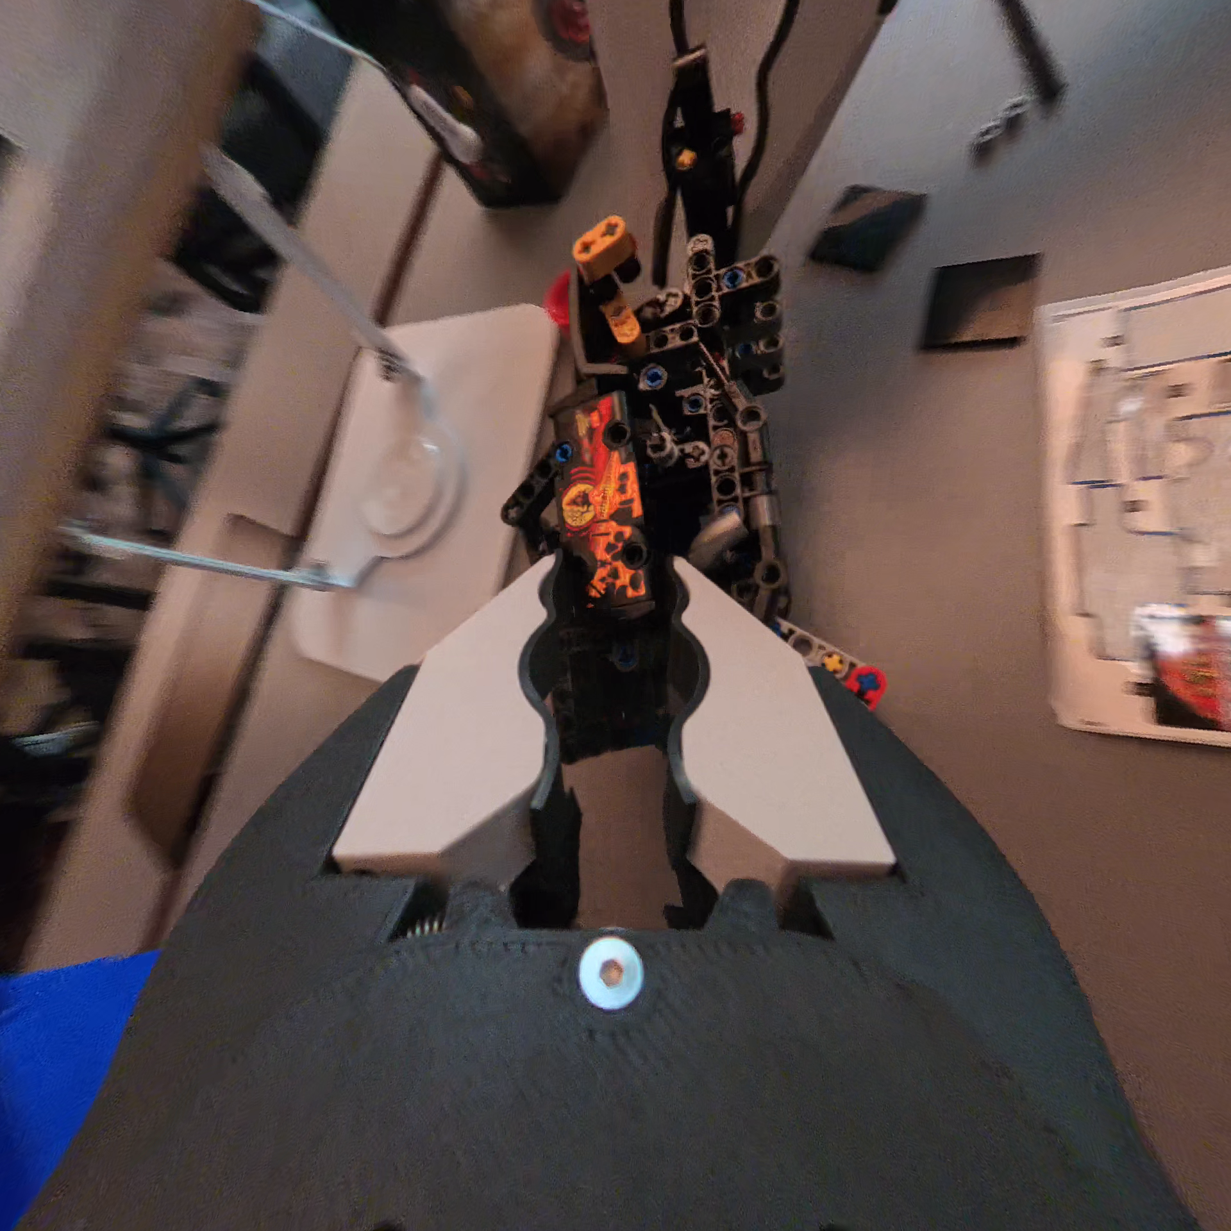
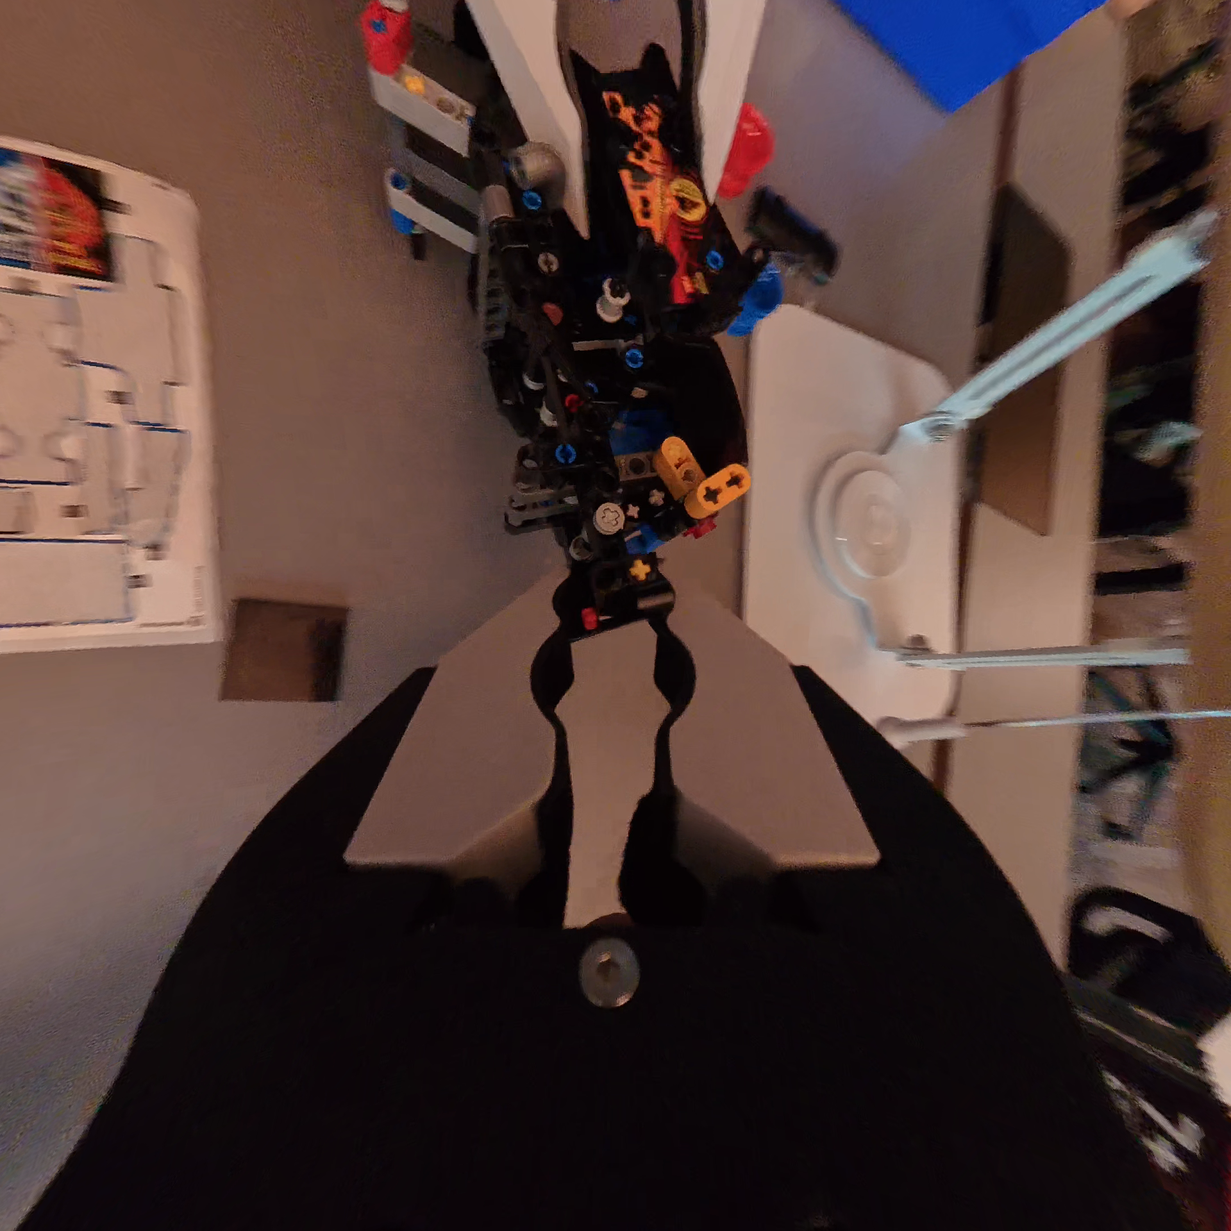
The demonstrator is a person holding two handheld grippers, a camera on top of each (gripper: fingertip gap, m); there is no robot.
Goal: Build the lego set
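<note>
A black and grey Lego model with an orange and red patterned panel and yellow connectors is held in the air between both grippers. My left gripper is shut on the model's panel end. My right gripper is shut on the opposite end of the model, near the yellow cross piece. In the right wrist view the left gripper's white fingers show at the top, clamped around the patterned panel. In the left wrist view the right gripper lies hidden behind the model.
An open instruction booklet lies on the grey table. A white tray with a clear dish and metal rods sits beside the model. Dark square pieces lie on the table. A dark box stands farther off.
</note>
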